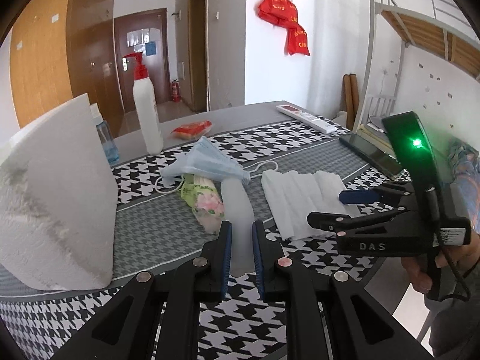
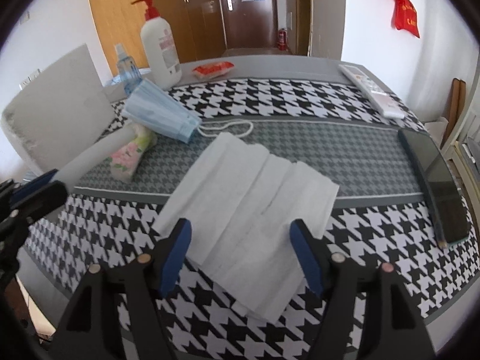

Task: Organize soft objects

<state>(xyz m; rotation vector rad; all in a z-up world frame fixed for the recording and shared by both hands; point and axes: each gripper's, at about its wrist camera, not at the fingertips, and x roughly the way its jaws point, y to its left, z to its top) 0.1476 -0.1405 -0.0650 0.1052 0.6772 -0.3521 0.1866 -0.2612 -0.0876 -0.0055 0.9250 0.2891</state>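
Blue-padded jaws on your left gripper [image 1: 241, 240] are clamped on a frosted white tube [image 1: 237, 207], its far end over the flowered tissue pack [image 1: 204, 201]. Your right gripper [image 2: 240, 240] is spread wide, nothing pinched, over the folded white cloth [image 2: 249, 198] on the houndstooth desk [image 2: 300, 96]. Blue masks [image 2: 159, 111] lie beyond.

The worktop [image 2: 300, 96] wears black-and-white houndstooth with a grey small-check band. On it: a white pleated cloth [image 2: 246, 198], pale blue face masks [image 2: 159, 111], a green packet with pink flowers [image 2: 129, 153], a translucent whitish tube [image 1: 237, 207], a white pump bottle [image 2: 160, 48] with red pump, and a red-orange packet [image 2: 213, 69], perhaps printed. Gripper pads [image 2: 307, 258] are blue.
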